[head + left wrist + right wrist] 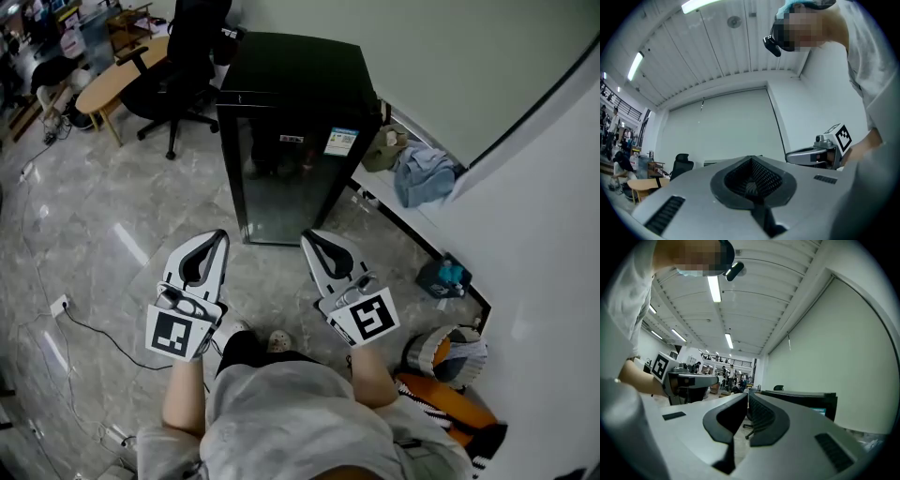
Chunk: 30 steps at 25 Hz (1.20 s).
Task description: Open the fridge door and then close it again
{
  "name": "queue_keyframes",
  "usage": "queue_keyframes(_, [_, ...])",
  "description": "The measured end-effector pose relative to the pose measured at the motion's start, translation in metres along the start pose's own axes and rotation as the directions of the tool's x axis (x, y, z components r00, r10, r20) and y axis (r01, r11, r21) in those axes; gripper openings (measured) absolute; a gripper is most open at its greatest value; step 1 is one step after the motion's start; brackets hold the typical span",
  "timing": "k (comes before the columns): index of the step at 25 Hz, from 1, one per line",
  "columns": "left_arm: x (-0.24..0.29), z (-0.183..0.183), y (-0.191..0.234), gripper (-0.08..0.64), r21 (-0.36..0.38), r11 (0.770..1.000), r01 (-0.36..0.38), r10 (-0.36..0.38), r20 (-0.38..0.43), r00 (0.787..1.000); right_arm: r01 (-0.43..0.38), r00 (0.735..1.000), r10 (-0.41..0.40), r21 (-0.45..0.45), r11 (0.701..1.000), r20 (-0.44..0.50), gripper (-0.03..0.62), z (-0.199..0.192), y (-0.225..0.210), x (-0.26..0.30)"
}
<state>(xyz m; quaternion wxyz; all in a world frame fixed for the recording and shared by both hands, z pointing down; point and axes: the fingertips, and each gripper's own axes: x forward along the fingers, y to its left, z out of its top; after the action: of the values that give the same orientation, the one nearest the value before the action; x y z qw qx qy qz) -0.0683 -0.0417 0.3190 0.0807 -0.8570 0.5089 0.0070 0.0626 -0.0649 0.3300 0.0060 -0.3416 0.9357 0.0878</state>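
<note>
Fridge [291, 122] stands shut; left gripper [221, 235] and right gripper [307, 235] fingers [693, 201] closed on nothing

Small black fridge [295, 70], upright on the floor [112, 216], glossy door [286, 183] shut, pale sticker [340, 142] near its top corner; straight ahead of left fingers [214, 248] and right fingers [319, 246], apart from both.

Fridge [281, 131], upper centre: glossy black, with a blue-and-white label [340, 142]. Left gripper [217, 237] and right gripper [307, 237], lower centre: pale grey shells with black jaw linings, each bearing a cube of black-and-white square markers. Floor [94, 244]: grey marbling, lighter veins. Office chair [183, 56], upper left: black. Table [117, 75], upper left: light wood. Cloth [422, 173], right: pale blue.
</note>
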Motion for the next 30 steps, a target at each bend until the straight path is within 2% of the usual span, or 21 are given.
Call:
queue_keyframes(5, [0.015, -0.01, 0.027, 0.012, -0.025, 1.0, -0.018, 0.018, -0.007, 1.0, -0.001, 1.0, 0.001, 0.055, 0.999, -0.007, 0.023, -0.01, -0.01, 0.024])
queue_keyframes(17, [0.074, -0.056, 0.086, 0.013, -0.065, 0.996, 0.063, -0.068, -0.08, 0.994, 0.085, 0.995, -0.079, 0.107, 0.991, -0.065, 0.023, -0.044, -0.055, 0.096])
queue_keyframes(30, [0.123, -0.126, 0.14, 0.014, -0.167, 0.979, 0.117, -0.144, -0.16, 0.976, 0.126, 0.984, -0.106, 0.139, 0.982, -0.143, 0.023, -0.088, -0.074, 0.161])
